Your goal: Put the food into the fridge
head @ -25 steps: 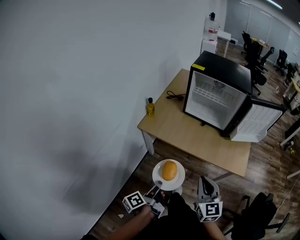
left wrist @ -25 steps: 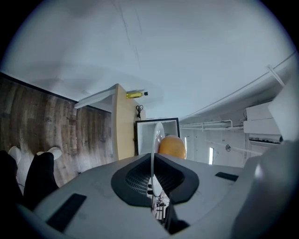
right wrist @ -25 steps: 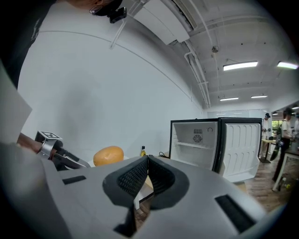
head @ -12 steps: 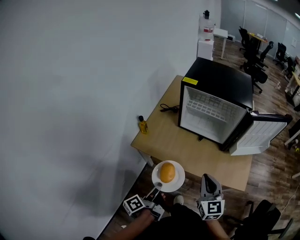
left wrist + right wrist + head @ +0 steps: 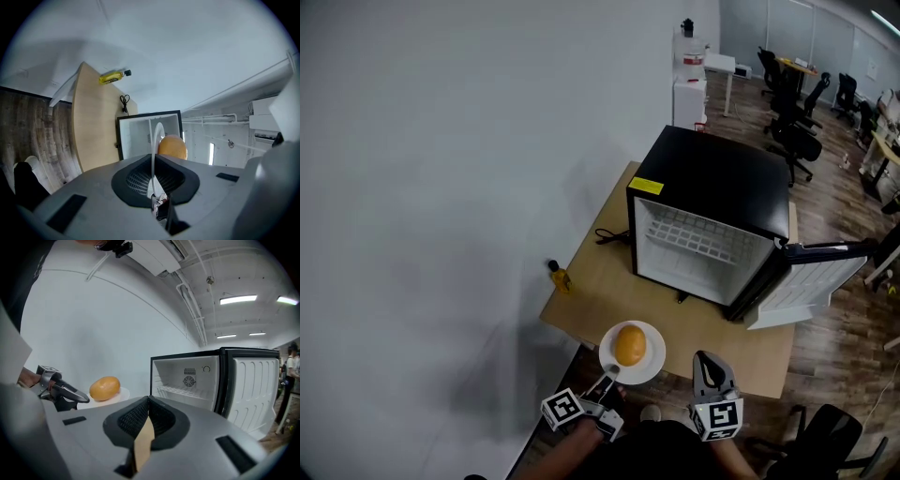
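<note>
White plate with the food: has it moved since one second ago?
Yes, toward the fridge: the plate now overlaps the table's near edge; earlier it was short of that edge.

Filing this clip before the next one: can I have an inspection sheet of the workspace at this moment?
Surface: wooden table against a grey wall, mostly bare.
Job's things: black fridge on the table, door swung open, inside empty; white plate carrying a round orange food, not yet in the fridge.
Clutter: yellow bottle by the wall.
Grippers: left gripper, jaws shut on the plate's rim; right gripper, jaws together, holding nothing.
Cables: black cable on the table beside the fridge.
Surroundings: wood floor, office chairs, white cabinet.
</note>
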The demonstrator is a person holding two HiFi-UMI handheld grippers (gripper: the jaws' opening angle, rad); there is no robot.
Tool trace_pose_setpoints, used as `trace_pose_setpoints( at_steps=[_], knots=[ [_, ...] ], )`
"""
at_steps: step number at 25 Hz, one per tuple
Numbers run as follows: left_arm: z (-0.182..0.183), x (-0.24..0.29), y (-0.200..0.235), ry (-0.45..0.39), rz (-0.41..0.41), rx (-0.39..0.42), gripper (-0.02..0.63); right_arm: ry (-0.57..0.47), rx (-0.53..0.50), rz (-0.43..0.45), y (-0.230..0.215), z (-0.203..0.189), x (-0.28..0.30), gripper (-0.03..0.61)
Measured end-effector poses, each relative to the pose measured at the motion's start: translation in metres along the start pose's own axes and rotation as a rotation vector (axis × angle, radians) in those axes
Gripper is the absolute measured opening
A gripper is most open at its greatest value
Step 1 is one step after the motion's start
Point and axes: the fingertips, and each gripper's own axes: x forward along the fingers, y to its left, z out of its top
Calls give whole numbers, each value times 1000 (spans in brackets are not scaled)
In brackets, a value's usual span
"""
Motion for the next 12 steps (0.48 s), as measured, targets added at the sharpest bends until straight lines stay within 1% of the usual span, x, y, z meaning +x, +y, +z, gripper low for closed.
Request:
trace_pose_setpoints(
  at_steps=[4,8,12],
  knots=[
    [2,27,-5,6,8,-2,20,34,-17,8,-20,-11,17,60],
    [5,51,-10,6,4,-4,20,30,-12,4,-39,-10,31,60],
    [13,75,-12,20,11,-3,20,18,5,-9,-48,-7,42,60]
  ],
)
